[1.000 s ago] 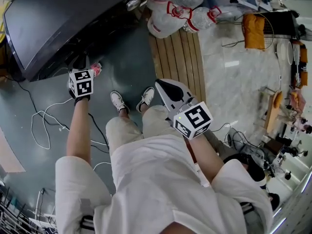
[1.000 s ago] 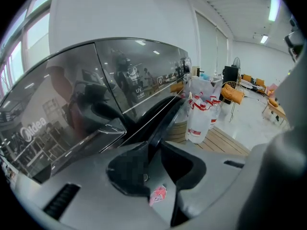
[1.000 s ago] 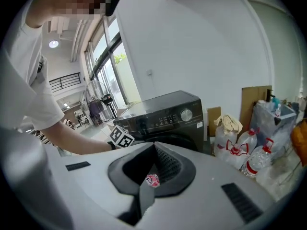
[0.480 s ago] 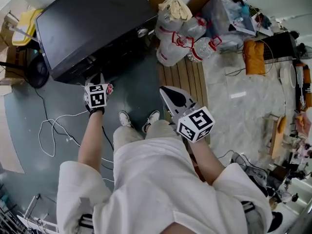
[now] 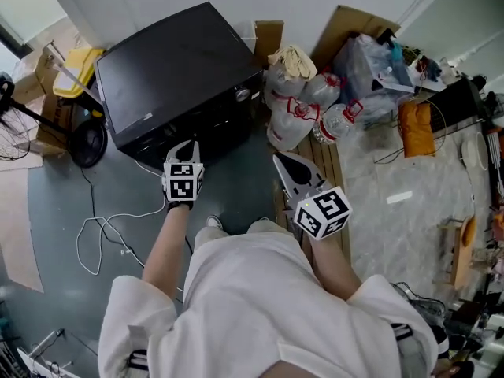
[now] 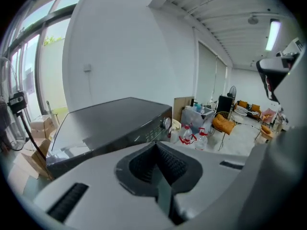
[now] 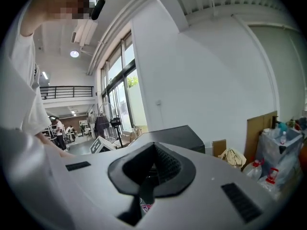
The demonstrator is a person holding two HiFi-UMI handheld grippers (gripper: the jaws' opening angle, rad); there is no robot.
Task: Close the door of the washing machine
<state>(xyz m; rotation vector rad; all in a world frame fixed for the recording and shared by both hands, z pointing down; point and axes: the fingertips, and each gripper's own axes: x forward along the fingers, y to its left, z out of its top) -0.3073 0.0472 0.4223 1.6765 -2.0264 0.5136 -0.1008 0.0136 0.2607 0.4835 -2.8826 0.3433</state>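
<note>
Head view: dark washing machine (image 5: 173, 69) stands against the white wall, seen from above; only its top and a strip of control panel show, and the door face is foreshortened, so I cannot tell whether it is shut. Left gripper (image 5: 191, 144) hangs just before the machine's front edge, not touching it that I can see; right gripper (image 5: 279, 161) is further right, over the wooden slats (image 5: 331, 160). Both show as closed points. Grey-green floor (image 5: 55, 203) with a loose white cable (image 5: 102, 235); bagged water bottles (image 5: 303, 109) and cardboard (image 5: 350, 26) just beside the machine; pale tile further right. Left gripper view: jaws pressed together, nothing between them; they cover the machine's lower front, the door hidden, with top and knob panel visible. Right gripper view: jaws meet at the tips, empty; the machine's top corner shows above them, the rest is cut off. Tall windows and high ceiling beyond.
</note>
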